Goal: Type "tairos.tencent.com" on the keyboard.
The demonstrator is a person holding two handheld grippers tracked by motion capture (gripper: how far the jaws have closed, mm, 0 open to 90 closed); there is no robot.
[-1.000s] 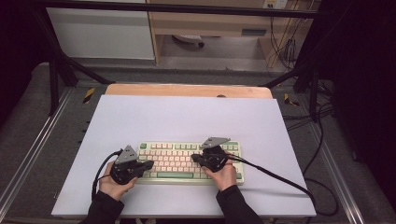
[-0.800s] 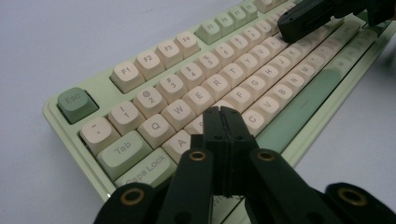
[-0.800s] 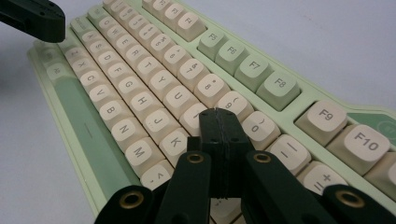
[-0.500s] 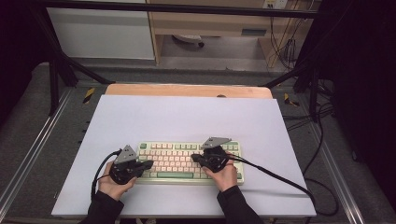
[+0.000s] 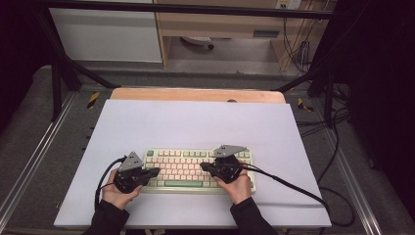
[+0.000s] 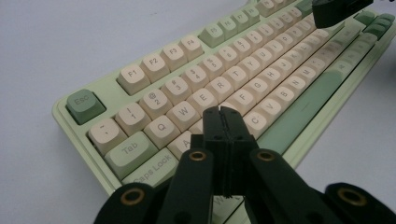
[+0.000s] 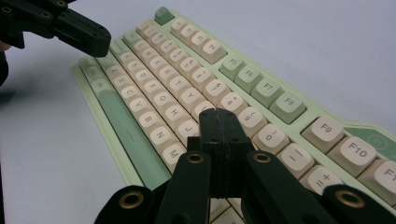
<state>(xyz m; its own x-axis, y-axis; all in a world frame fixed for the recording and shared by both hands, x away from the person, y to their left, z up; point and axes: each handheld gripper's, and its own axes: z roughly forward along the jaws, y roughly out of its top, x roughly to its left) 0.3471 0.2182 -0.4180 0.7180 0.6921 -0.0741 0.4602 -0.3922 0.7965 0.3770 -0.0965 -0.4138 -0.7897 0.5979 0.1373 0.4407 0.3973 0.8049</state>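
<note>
- Hardly anything is found changed in the high view against the frames of a second and half a second ago: the green-and-cream keyboard [image 5: 198,170] lies in the same place on the white table sheet [image 5: 195,122], near the person's edge. The left gripper [image 5: 152,172] is held over the keyboard's left end and the right gripper [image 5: 204,166] over its right half, tips turned toward each other, just as before.
- Seen along the left gripper [image 6: 227,113] in its own view, the jaws are pressed together with nothing between them. Their joined tip is poised over the keyboard's [image 6: 224,79] left letter keys, about the A and S row; contact with a keycap cannot be told. The other gripper's black tip is seen over the keyboard's far end.
- Likewise in the right gripper view, the right gripper [image 7: 219,114] is closed on nothing, its tip set over the keyboard's [image 7: 187,84] right letter keys, near J and K.
- Since no shift is seen, the work is judged to be paused at a typing pose: both closed tips are placed as pokers above the home row, and no key is visibly pressed yet.
</note>
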